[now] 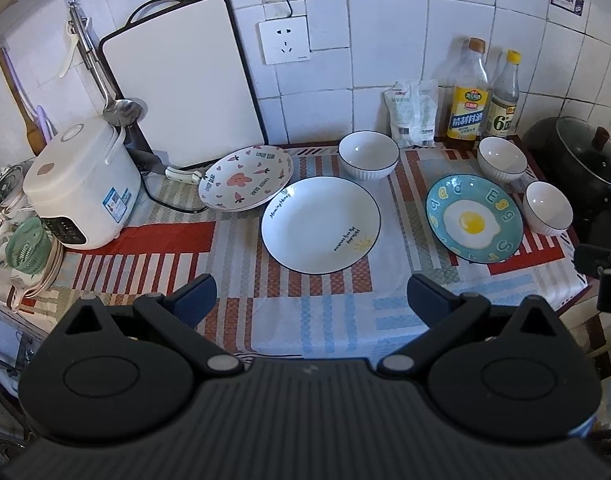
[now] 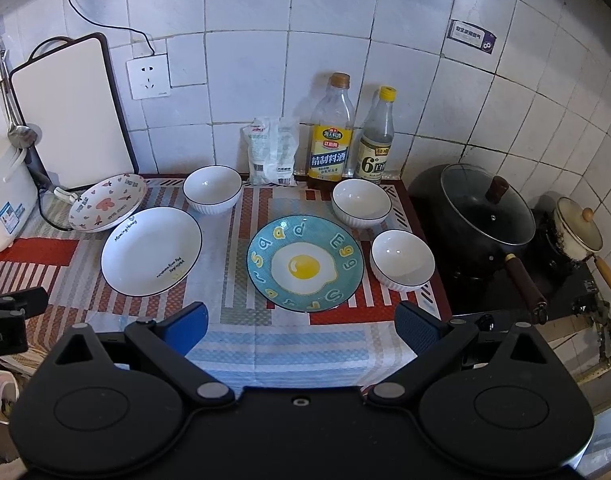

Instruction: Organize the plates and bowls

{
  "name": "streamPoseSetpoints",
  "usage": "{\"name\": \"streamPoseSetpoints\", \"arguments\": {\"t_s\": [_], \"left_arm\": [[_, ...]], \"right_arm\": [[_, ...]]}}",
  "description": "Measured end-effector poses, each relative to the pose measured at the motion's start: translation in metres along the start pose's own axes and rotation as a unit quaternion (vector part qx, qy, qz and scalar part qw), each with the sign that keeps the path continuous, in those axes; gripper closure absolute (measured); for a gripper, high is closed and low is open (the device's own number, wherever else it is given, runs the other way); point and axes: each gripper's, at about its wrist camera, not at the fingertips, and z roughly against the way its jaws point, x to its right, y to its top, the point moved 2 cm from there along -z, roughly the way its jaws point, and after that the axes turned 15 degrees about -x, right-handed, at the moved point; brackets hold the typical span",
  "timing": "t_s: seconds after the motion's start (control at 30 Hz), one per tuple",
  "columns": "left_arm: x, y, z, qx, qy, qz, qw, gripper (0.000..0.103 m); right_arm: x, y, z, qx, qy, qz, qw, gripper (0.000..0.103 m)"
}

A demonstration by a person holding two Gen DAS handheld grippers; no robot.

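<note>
Three plates lie on the striped cloth: a pink-patterned plate [image 1: 245, 178] [image 2: 107, 202] at the back left, a plain white plate [image 1: 320, 224] [image 2: 151, 250] in the middle, and a teal fried-egg plate [image 1: 474, 218] [image 2: 305, 263] to the right. Three white bowls stand apart: one behind the white plate [image 1: 368, 155] [image 2: 212, 189], one by the bottles [image 1: 501, 159] [image 2: 361, 202], one at the right edge [image 1: 547, 208] [image 2: 402, 260]. My left gripper [image 1: 311, 294] is open and empty, short of the white plate. My right gripper [image 2: 301, 322] is open and empty, short of the egg plate.
A rice cooker [image 1: 81, 190] and a white cutting board [image 1: 181, 84] stand at the left. A bag [image 2: 272, 150] and two bottles [image 2: 331, 130] line the wall. A lidded black wok [image 2: 487, 216] and a small pot [image 2: 577, 228] sit on the stove at the right.
</note>
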Motion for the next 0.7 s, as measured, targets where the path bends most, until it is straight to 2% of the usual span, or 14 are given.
{"name": "streamPoseSetpoints", "arguments": {"t_s": [0.7], "left_arm": [[-0.0075,0.003,0.007,0.002,-0.02,-0.01,0.9998,0.0]], "right_arm": [[-0.0056,0.0022,0.0043,0.034,0.011,0.014,0.999,0.002]]}}
